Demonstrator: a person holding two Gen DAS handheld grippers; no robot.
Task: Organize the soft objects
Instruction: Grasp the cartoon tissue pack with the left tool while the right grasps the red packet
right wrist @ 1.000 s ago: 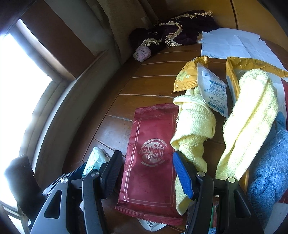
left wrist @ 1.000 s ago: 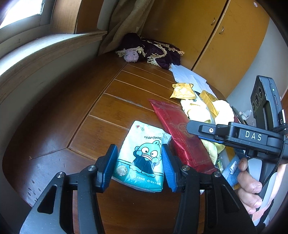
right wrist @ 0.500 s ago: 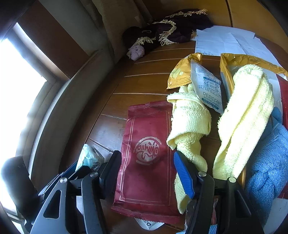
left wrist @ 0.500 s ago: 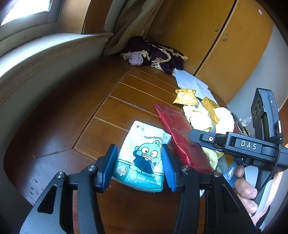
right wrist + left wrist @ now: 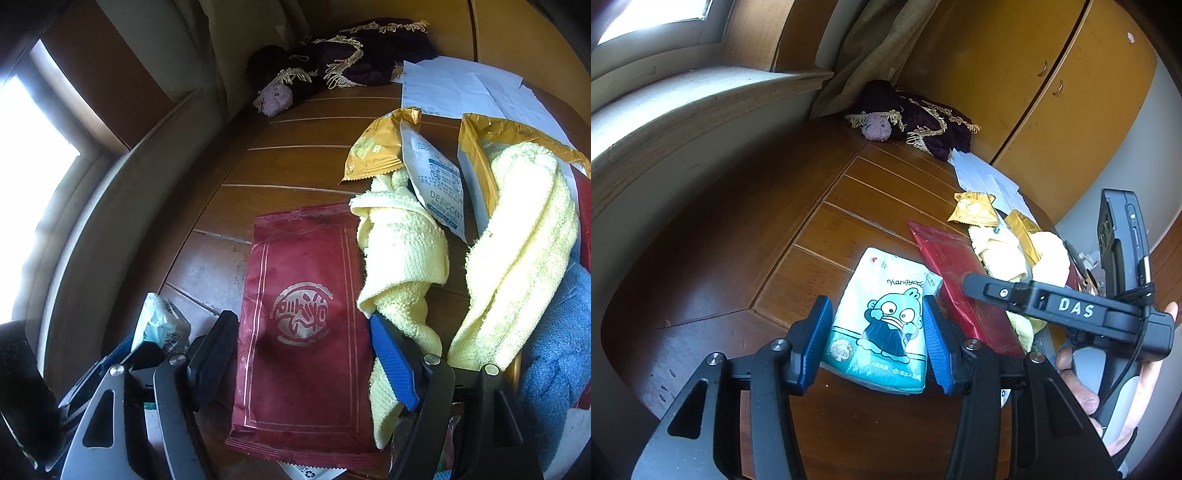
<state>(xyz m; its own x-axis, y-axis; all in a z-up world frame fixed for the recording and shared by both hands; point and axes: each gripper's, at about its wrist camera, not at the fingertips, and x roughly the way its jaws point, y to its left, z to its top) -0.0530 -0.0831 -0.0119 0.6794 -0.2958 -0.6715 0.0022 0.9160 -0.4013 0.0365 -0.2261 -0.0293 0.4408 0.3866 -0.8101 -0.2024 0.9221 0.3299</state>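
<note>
My left gripper [image 5: 877, 332] is shut on a teal tissue pack [image 5: 882, 295] with a cartoon fish, held just above the wooden table [image 5: 746, 236]. That pack [image 5: 159, 325] also shows at the lower left of the right wrist view. My right gripper [image 5: 306, 354] is open, its fingers straddling a dark red foil packet [image 5: 303, 280] that lies flat on the table. Right of the packet lie two yellow towels [image 5: 402, 251] [image 5: 524, 229] and a blue towel [image 5: 554, 354]. A hand [image 5: 1078, 391] holds the right gripper.
A white desiccant sachet [image 5: 436, 177], gold packets [image 5: 376, 144] and white papers [image 5: 454, 88] lie behind the towels. A dark purple fringed cloth [image 5: 923, 118] and a small fuzzy ball [image 5: 875, 127] sit at the far edge by the curtain. Window sill on the left, yellow cupboards behind.
The left gripper has tilted up a little with the tissue pack still in it. The right gripper has edged slightly forward over the red packet.
</note>
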